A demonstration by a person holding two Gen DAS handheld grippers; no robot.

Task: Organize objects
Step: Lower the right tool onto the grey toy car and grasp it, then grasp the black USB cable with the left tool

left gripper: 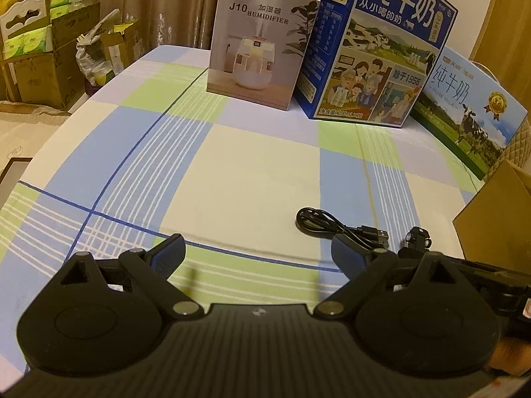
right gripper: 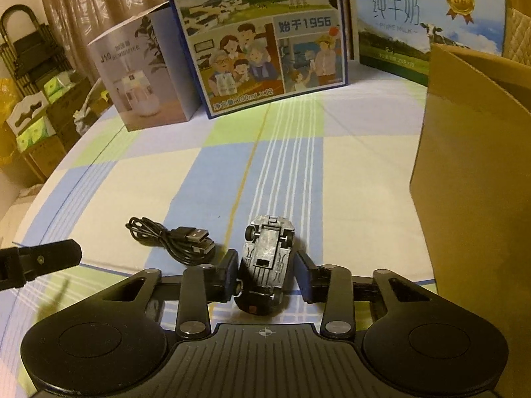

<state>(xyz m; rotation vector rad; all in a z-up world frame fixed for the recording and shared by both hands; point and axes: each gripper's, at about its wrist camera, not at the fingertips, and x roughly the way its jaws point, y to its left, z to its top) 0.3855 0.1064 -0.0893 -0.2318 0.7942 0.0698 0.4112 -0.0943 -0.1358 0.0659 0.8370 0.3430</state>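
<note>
A small silver toy car (right gripper: pixel 267 258) lies belly-up, nose pointing away, between the fingers of my right gripper (right gripper: pixel 268 273), which is shut on its sides. In the left wrist view a bit of the car (left gripper: pixel 417 238) shows at the right. A coiled black USB cable (right gripper: pixel 176 237) lies on the checked tablecloth (right gripper: pixel 205 179) just left of the car. My left gripper (left gripper: pixel 257 254) hovers low over the cloth, open and holding nothing, and the cable (left gripper: pixel 335 227) lies right by its right fingertip. One left finger (right gripper: pixel 49 257) pokes into the right wrist view.
A brown cardboard box (right gripper: pixel 474 172) stands close on the right. At the back of the table stand a humidifier box (left gripper: pixel 259 43), a blue milk carton (left gripper: pixel 375 59) and a second milk box (left gripper: pixel 464 112). Cardboard boxes with tissue packs (left gripper: pixel 39 63) sit beyond the left edge.
</note>
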